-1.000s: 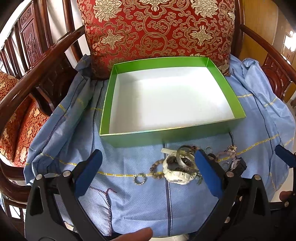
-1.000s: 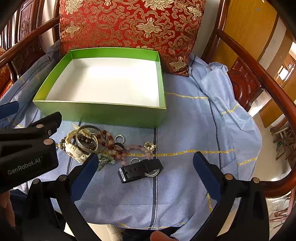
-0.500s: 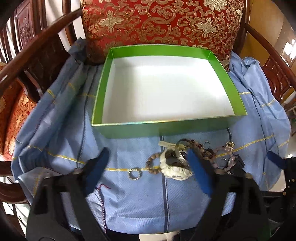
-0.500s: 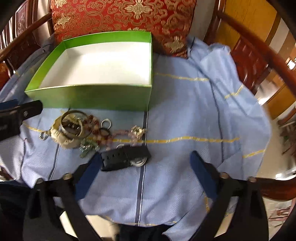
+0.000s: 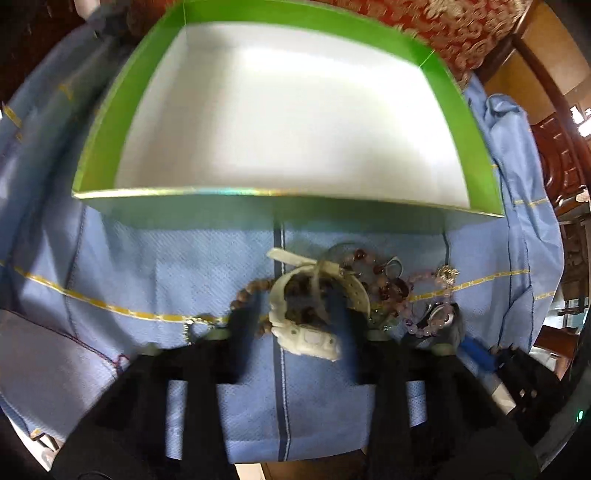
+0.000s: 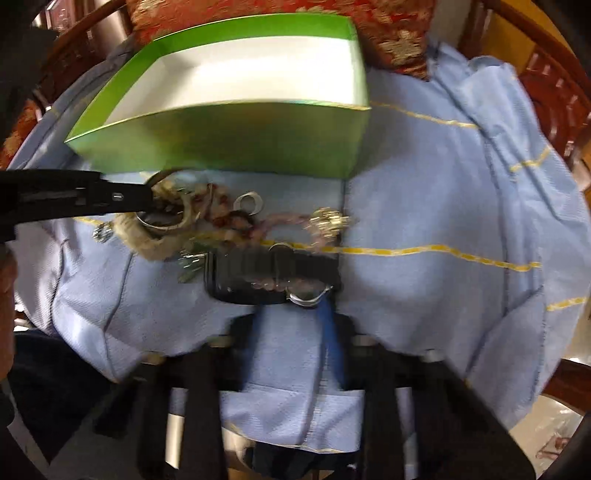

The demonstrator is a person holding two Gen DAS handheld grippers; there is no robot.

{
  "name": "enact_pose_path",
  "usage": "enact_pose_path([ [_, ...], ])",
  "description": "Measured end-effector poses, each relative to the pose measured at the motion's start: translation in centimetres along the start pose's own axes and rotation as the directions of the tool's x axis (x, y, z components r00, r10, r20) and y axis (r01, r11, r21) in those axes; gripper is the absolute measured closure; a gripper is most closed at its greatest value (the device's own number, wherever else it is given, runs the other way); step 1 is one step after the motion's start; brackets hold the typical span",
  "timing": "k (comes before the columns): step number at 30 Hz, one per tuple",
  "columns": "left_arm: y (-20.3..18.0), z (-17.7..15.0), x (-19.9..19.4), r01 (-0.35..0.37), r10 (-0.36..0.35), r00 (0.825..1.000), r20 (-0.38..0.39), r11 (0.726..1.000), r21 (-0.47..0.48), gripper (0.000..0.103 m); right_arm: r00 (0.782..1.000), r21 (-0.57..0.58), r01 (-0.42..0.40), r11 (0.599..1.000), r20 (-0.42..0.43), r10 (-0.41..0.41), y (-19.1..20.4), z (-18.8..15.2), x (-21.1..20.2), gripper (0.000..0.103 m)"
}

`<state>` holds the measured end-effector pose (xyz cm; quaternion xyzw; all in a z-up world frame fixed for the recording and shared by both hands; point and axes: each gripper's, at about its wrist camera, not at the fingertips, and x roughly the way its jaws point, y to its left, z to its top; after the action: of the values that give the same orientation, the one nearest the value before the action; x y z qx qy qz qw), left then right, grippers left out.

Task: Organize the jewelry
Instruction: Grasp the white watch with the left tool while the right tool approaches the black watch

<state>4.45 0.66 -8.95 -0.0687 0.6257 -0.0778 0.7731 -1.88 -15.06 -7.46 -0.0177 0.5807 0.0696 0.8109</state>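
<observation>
A pile of jewelry lies on a blue cloth (image 5: 177, 273) in front of an empty green box (image 5: 288, 210) with a white floor. My left gripper (image 5: 295, 314) is low over the pile, its jaws partly closed around a white watch (image 5: 306, 332) with brown beads (image 5: 251, 291) beside it. My right gripper (image 6: 291, 306) is low over a black watch (image 6: 273, 273), its jaws narrowed on either side of the strap. A pink bead strand with a gold charm (image 6: 328, 221) and a silver ring (image 6: 251, 203) lie between. The frames are blurred, so contact is unclear.
The box (image 6: 229, 136) stands against a red and gold cushion (image 5: 461, 22) on a dark wooden chair with armrests (image 6: 554, 92) on both sides. The left gripper's finger (image 6: 74, 195) reaches in from the left in the right wrist view. The cloth hangs over the seat's front edge.
Both grippers have dropped down and forward onto the jewelry pile. Their jaws have narrowed from wide open, the left around the white watch, the right around the black watch.
</observation>
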Motion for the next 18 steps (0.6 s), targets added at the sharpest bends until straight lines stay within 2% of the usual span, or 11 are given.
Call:
enact_pose_path([
  [4,-0.2,0.2,-0.2,-0.029,0.029,0.999,0.014,1.000,-0.007,0.090,0.999,0.006,0.002,1.000,0.034,-0.002,-0.1,-0.2,-0.6,0.090],
  [8,1.2,0.6,-1.2,-0.032,0.036,0.998,0.052,0.997,-0.072,0.091,0.996,0.045,0.024,0.999,0.080,-0.027,-1.4,0.1,-1.9,0.090],
  [11,2.2,0.8,-1.9,-0.034,0.042,0.997,0.059,0.992,-0.123,0.091,0.996,0.070,0.032,0.997,0.083,-0.038,-2.2,0.5,-2.5,0.090],
  [13,2.9,1.0,-2.3,-0.048,0.057,0.996,0.068,0.991,-0.128,0.085,0.995,0.081,0.038,0.996,0.086,-0.045,-2.3,0.5,-2.5,0.090],
  [15,3.2,1.0,-2.7,-0.057,0.067,0.995,0.075,0.990,-0.126,0.077,0.995,0.087,0.045,0.995,0.085,-0.053,-2.6,0.4,-2.6,0.082],
  [16,3.2,1.0,-2.7,-0.048,0.057,0.996,0.069,0.991,-0.121,0.073,0.995,0.086,0.046,0.995,0.083,-0.054,-2.7,0.4,-2.6,0.080],
  [18,3.2,0.8,-2.5,-0.004,0.010,0.999,0.045,0.993,-0.117,0.073,0.995,0.081,0.049,0.996,0.080,-0.055,-2.8,0.5,-2.3,0.075],
])
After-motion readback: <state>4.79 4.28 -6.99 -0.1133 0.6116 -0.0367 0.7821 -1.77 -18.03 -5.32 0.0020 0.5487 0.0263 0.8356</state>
